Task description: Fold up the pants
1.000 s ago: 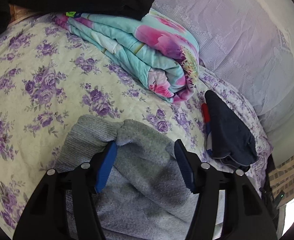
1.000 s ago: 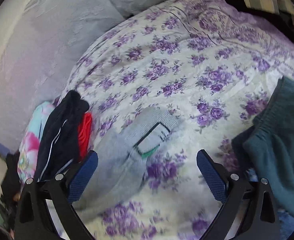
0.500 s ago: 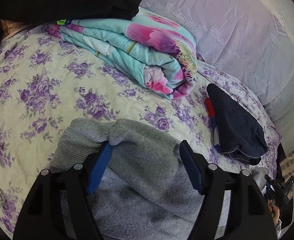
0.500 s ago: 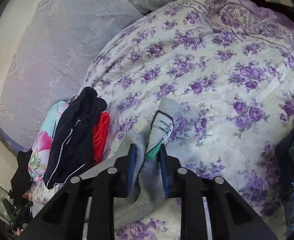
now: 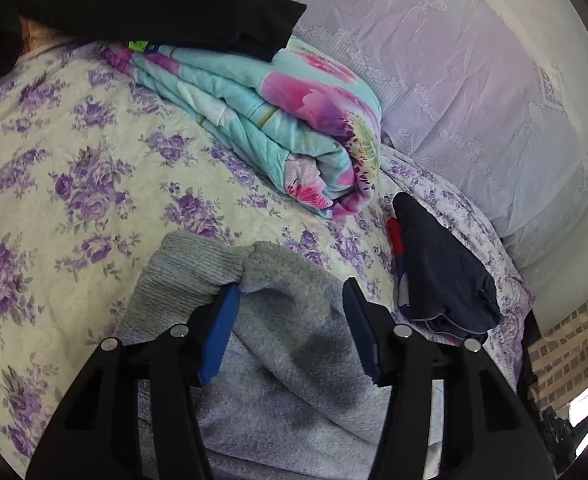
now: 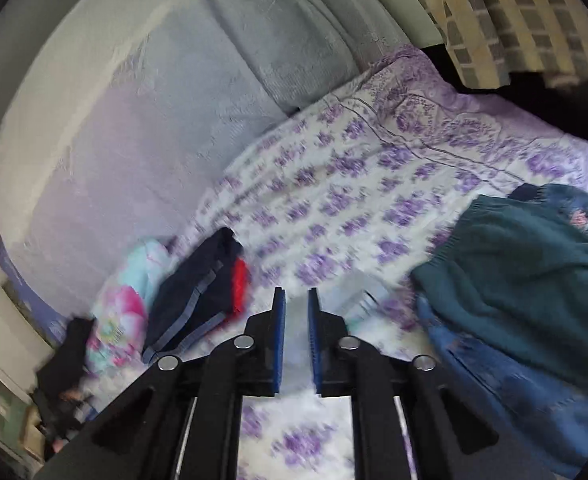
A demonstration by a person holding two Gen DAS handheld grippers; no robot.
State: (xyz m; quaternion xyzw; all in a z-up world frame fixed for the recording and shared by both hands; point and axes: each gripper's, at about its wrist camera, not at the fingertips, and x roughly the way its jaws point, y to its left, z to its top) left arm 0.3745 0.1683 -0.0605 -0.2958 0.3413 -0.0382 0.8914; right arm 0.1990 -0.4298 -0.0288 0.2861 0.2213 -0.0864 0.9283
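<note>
left gripper [image 5: 289, 300] is closing, its blue pads either side of a raised fold of the grey pants [image 5: 277, 344] on the floral bedspread [image 5: 73, 168]. right gripper [image 6: 292, 308] is closing too, pinching a grey strip of the pants. navy clothes [image 5: 442, 272] lie beside.

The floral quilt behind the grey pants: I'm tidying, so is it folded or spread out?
Folded. The floral quilt lies as a thick bundle on the bedspread, its stacked layers showing along the edge and its end rolled over.
</note>
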